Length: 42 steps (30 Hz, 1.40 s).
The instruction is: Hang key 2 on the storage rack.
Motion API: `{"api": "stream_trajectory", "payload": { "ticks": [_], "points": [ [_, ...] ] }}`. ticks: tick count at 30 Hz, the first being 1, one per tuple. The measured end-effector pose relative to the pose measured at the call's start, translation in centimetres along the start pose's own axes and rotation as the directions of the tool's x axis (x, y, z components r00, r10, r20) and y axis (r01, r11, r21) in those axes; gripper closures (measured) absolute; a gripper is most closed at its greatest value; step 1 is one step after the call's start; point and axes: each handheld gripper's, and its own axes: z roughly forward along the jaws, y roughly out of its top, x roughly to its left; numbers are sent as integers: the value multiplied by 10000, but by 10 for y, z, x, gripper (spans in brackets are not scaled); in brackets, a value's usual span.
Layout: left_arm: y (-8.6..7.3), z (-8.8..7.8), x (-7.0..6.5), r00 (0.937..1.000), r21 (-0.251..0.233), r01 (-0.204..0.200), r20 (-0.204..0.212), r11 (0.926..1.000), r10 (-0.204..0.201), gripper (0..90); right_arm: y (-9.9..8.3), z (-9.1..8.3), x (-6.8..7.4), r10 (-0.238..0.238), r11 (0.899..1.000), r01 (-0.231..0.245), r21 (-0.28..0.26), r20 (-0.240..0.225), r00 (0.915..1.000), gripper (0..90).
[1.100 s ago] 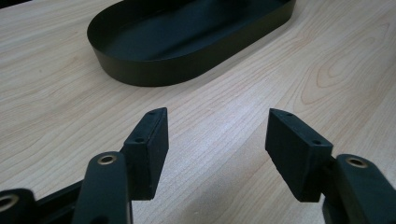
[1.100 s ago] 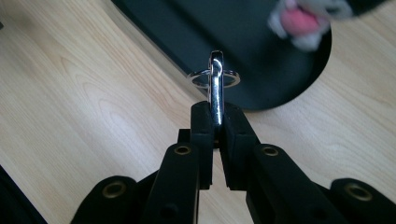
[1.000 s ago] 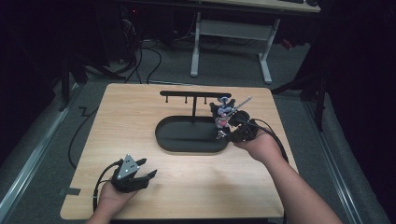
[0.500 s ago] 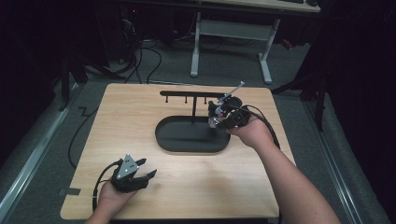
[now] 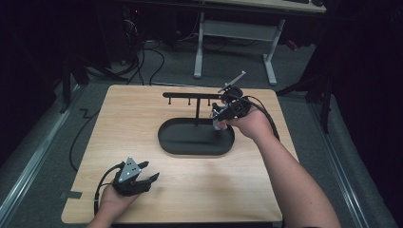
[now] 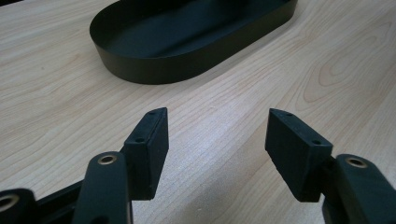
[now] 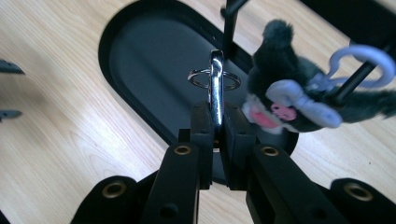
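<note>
Right tool (image 7: 215, 122) has shifted left toward the post of the black stand (image 5: 197, 108), now over the right end of the black oval tray (image 5: 172, 144), jaws pinching a metal clip (image 7: 215, 84) with a ring; a grey plush toy (image 7: 289, 100) hangs beside it. Left tool (image 6: 215, 140) stays low on the wooden bench (image 5: 142, 123) near its front-left corner, jaws spread, holding nothing, tray ahead of it.
</note>
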Motion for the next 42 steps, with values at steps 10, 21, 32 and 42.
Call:
{"api": "stream_trajectory", "payload": {
  "ticks": [10,21,32,42],
  "points": [
    [0,0,1,10000,109,-22,26,9999,22,403,22,-10,-2,147,9992,-141,-368,151,9998,851],
    [0,-1,1,10000,76,-10,8,10000,10,403,30,1,-15,518,9981,-501,-367,462,9976,850],
    [0,1,-1,9999,205,-55,143,9998,52,404,9,20,-18,917,9953,-912,-309,128,9957,846],
    [-1,4,-2,9998,323,-113,160,9994,108,403,4,48,-19,1275,9905,-1292,-467,-367,9912,786]
  ]
}}
